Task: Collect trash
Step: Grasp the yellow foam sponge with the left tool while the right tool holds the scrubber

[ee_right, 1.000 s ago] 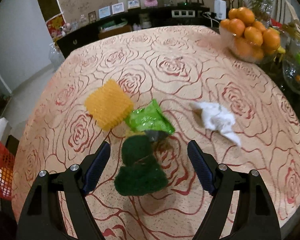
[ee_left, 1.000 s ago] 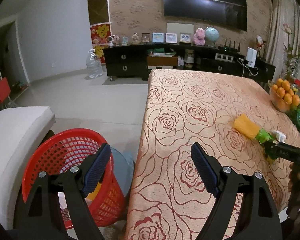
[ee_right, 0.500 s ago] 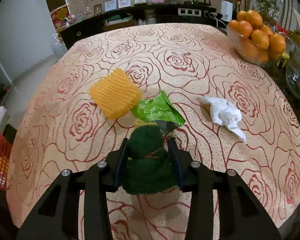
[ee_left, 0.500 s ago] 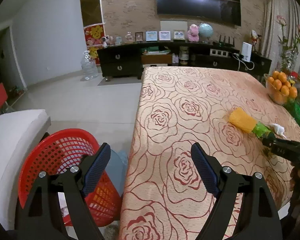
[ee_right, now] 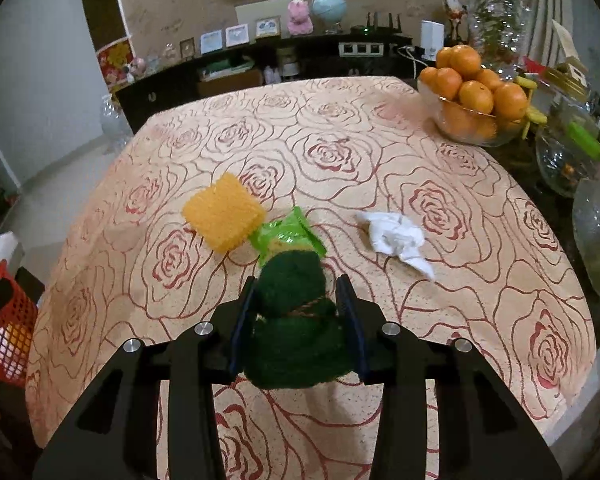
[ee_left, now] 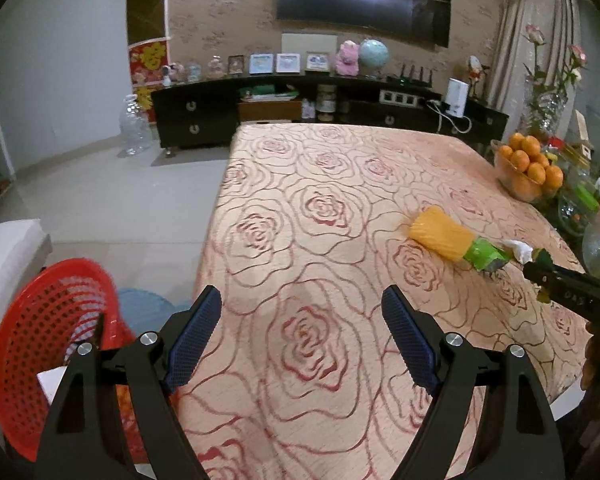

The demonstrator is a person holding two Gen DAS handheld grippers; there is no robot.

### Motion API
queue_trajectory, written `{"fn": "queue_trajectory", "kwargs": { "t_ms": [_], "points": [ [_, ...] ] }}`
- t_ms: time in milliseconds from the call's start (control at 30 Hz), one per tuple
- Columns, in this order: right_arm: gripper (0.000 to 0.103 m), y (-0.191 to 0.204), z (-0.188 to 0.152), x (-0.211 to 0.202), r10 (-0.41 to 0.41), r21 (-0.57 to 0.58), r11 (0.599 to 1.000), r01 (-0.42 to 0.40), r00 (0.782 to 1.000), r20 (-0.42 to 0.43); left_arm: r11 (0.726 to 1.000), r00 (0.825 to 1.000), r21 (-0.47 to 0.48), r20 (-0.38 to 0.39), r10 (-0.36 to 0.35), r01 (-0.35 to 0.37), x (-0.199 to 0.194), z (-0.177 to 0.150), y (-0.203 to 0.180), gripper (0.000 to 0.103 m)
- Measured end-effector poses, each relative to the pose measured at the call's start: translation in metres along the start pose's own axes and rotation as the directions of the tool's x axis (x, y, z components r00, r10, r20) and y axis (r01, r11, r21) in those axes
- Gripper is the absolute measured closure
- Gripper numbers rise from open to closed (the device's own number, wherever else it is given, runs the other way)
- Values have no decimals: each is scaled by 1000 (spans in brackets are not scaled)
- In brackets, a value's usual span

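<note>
My right gripper [ee_right: 298, 284] is shut on a dark green scouring pad [ee_right: 296, 320], lifted a little off the rose-patterned tablecloth [ee_right: 380, 184]. Just beyond it lie a green wrapper [ee_right: 288, 232], a yellow sponge [ee_right: 222, 216] and a crumpled white tissue [ee_right: 396, 238]. In the left wrist view my left gripper [ee_left: 302, 312] stands open over the table's near left corner with nothing between its fingers. The red trash basket [ee_left: 40, 320] sits on the floor at the lower left. The sponge [ee_left: 440, 238] and wrapper [ee_left: 486, 256] show at the right, beside the right gripper's arm [ee_left: 572, 290].
A glass bowl of oranges [ee_right: 472, 100] and glass jars [ee_right: 568, 152] crowd the table's right edge. A white seat [ee_left: 8, 252] stands beside the basket, with a blue stool [ee_left: 148, 308] by the table. A dark TV cabinet [ee_left: 300, 108] runs along the far wall.
My right gripper closed on the green scouring pad and lifted it slightly off the cloth. My left gripper swung right, from over the basket to over the table corner.
</note>
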State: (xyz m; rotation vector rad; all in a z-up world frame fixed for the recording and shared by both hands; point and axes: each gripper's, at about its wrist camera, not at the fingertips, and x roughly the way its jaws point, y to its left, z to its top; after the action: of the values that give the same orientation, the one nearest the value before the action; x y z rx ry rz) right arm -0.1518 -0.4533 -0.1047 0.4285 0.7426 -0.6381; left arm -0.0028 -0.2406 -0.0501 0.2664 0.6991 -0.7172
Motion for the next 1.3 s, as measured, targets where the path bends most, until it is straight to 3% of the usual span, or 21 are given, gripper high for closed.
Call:
{"fn": "queue_trajectory", "kwargs": {
  "t_ms": [267,500,667,1100,1167,1300],
  "points": [
    [64,-13,2,3,11,49,999,-11,1000,4,993,997,101,-54,-60,65,47,21,-47,23],
    [64,-26,2,10,28,89,996,-27,999,-15,972,979,149,-124,-163,181,105,39,-94,23],
    [64,-29,2,14,51,100,994,-48,998,-27,958,968,176,-153,-200,226,138,53,-120,23],
    [64,-30,-1,32,83,133,989,-71,993,-88,934,935,187,-244,-256,305,190,53,-150,24],
    [64,-31,-2,33,85,139,988,-72,992,-94,932,927,161,-248,-280,325,192,52,-149,29],
    [64,-32,-4,37,88,148,986,-72,990,-106,918,929,200,-220,-297,341,187,46,-154,43]
  ]
}}
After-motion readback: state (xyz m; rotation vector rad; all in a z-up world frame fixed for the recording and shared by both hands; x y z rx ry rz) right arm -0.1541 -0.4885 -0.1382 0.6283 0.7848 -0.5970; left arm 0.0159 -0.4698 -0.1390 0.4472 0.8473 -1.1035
